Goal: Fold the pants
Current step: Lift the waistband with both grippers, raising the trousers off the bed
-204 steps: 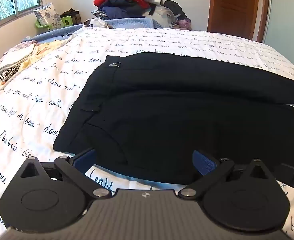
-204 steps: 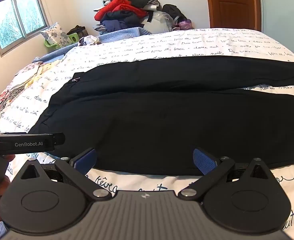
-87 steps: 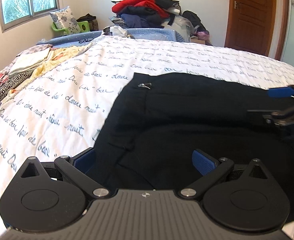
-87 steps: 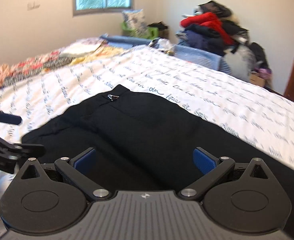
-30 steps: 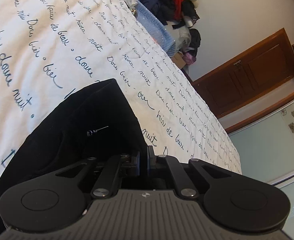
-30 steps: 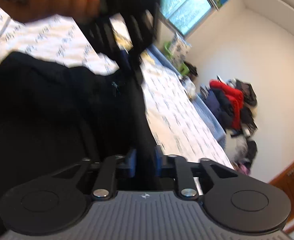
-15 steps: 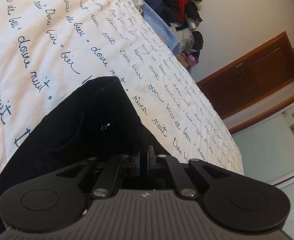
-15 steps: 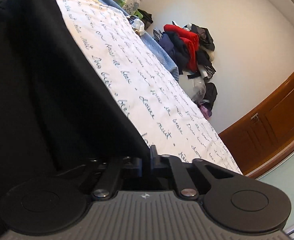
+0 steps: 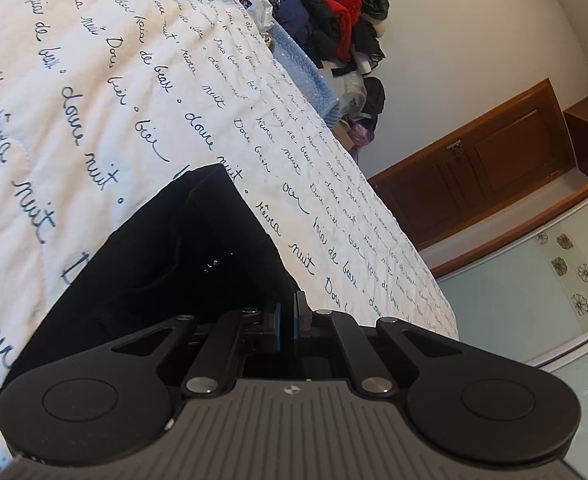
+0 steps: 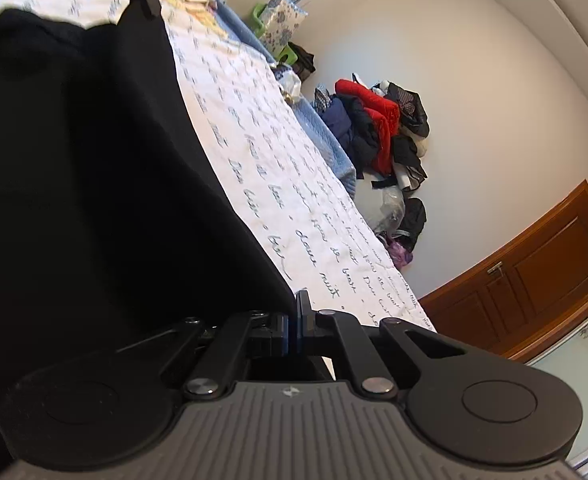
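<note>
One bed takes up most of the room, covered by a white quilt [image 9: 142,92] printed all over with dark handwritten script. On it lies one pair of black pants [image 9: 166,264], spread across the near side of the quilt; in the right wrist view the same dark cloth [image 10: 78,184] fills the whole left half of the picture, its far edge running diagonally along the quilt [image 10: 278,208].

Against the far wall there is one heap of clothes [image 9: 330,24], with a red garment on top of darker pieces. One brown wooden door [image 9: 490,168] stands to the right of it, also seen from the right wrist [image 10: 534,272]. One floral pillow [image 10: 280,20] leans under the window, beside a green object I cannot make out.

Two grippers are at work. The left gripper [image 9: 287,322] has its blue pads pressed together on the edge of the pants, near a small metal clasp [image 9: 213,264] on the fabric. The right gripper [image 10: 295,322] is likewise pinched tight on the pants' edge, where the black cloth meets the white quilt.
</note>
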Demonstrator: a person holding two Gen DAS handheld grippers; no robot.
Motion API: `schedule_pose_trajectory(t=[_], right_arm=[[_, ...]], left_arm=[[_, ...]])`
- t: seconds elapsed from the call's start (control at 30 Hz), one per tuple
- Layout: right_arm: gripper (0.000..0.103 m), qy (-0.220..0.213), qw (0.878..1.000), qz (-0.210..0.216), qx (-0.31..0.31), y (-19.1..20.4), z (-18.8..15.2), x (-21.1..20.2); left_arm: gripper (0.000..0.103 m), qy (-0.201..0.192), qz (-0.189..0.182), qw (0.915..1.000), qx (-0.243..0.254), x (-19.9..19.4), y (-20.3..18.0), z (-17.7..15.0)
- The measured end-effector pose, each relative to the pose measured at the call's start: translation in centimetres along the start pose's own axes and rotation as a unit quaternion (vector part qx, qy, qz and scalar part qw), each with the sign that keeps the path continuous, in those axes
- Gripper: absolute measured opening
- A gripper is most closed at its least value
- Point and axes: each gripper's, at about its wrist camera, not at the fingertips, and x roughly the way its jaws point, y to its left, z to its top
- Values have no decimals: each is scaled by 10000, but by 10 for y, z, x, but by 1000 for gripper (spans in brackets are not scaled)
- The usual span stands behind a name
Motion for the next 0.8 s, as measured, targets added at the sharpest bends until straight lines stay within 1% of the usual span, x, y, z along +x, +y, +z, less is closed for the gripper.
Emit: schedule_pose_trajectory(t=[0.3,0.43,0.63,0.8], right_arm=[[4,4,9990,347,268,16,5,-38],[4,21,9983,542,210,30,5,-55],[4,170,9961,863,101,57,-4,-75],[4,214,9952,941,139,63,-8,-83]], left_arm=[[9,225,109,9995,182,-30,19,-18],[9,304,201,9991,237,-39,28,-24],[9,458,405,9973,416,-45,35,-38],[9,596,462,9966,335,-50,44,-46]])
